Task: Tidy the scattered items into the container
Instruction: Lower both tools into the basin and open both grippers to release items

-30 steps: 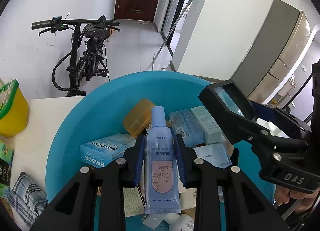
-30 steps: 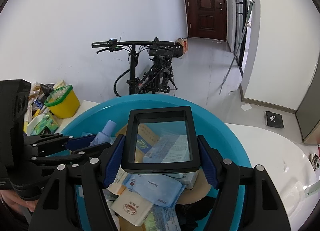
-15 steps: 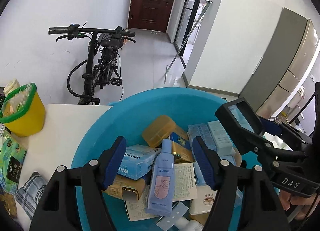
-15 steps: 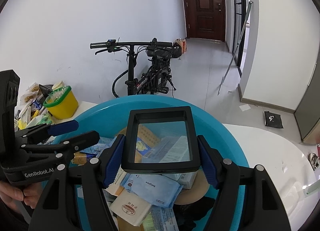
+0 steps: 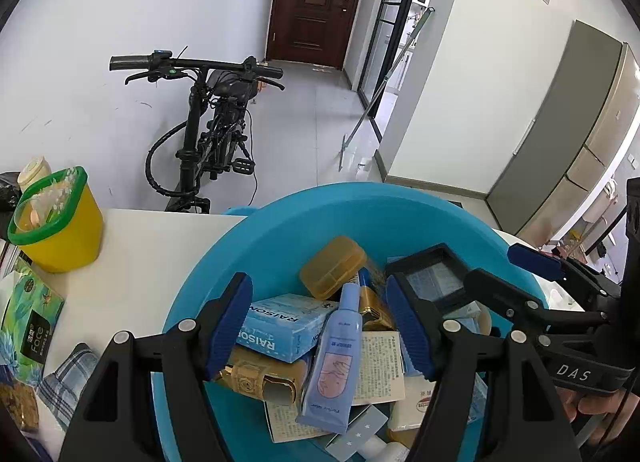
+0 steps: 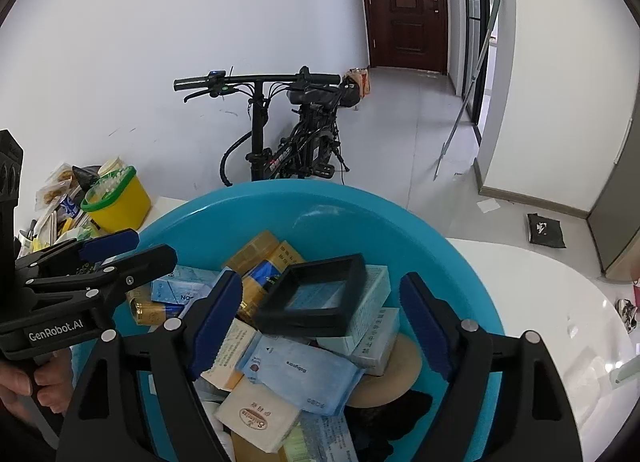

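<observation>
Both my claws hang over the blue basin [image 5: 256,246]. Left gripper [image 5: 320,326] has just spread its jaws, the tube [image 5: 334,358] lying loose on the pile beneath them. Right gripper [image 6: 320,322] has just widened too; the black frame [image 6: 316,302] rests tilted on boxes [image 6: 368,302] inside the basin. Risk: the frame may slide off that heap, or my claws clip each other pulling out. Yellow tub [image 5: 56,221] beside the basin holds swabs.

Both claws pointed steeply down over the blue basin [image 5: 280,238]. The left claw [image 5: 320,322] stood open and empty; the right claw [image 6: 320,322], its jaws just opening, gripped nothing. A hand [image 6: 24,386] held the left handle.
</observation>
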A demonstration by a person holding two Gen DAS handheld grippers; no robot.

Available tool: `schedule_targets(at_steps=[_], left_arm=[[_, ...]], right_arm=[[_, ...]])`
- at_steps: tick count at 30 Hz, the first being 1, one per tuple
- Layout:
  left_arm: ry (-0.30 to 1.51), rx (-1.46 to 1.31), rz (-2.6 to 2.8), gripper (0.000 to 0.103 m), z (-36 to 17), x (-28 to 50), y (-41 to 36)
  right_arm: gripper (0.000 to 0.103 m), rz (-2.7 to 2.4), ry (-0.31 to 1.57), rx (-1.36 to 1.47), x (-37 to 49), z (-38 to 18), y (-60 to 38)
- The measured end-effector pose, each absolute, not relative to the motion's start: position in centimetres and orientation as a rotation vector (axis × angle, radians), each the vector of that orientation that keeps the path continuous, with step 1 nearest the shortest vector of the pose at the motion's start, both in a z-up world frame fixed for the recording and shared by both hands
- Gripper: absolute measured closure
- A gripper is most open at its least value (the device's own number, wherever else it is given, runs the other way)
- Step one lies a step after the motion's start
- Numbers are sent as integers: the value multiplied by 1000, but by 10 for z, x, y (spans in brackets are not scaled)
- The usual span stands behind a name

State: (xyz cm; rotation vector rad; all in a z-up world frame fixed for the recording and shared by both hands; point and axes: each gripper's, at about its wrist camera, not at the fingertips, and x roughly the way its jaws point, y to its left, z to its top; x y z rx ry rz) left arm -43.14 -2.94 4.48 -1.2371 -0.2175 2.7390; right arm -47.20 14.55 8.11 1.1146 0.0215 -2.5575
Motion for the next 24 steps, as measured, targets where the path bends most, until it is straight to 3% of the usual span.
schedule_targets(at_steps=[14, 18, 22, 24], left_arm=[[-202, -1175, 2760, 31, 53, -427, -29], [-137, -1106, 2812, 23, 61, -419, -23], [-79, -1053, 2868, 22, 69, -414, -20], [-66, -1019, 2889, 21, 73, -410, -20]], right_arm=[[23, -2576, -10, 1077, -471, 85, 151], [23, -2614, -3, 1063, -470, 90, 153], [23, -2643, -18, 1042, -469, 94, 157], [17, -2652, -36, 1028, -468, 97, 160]])
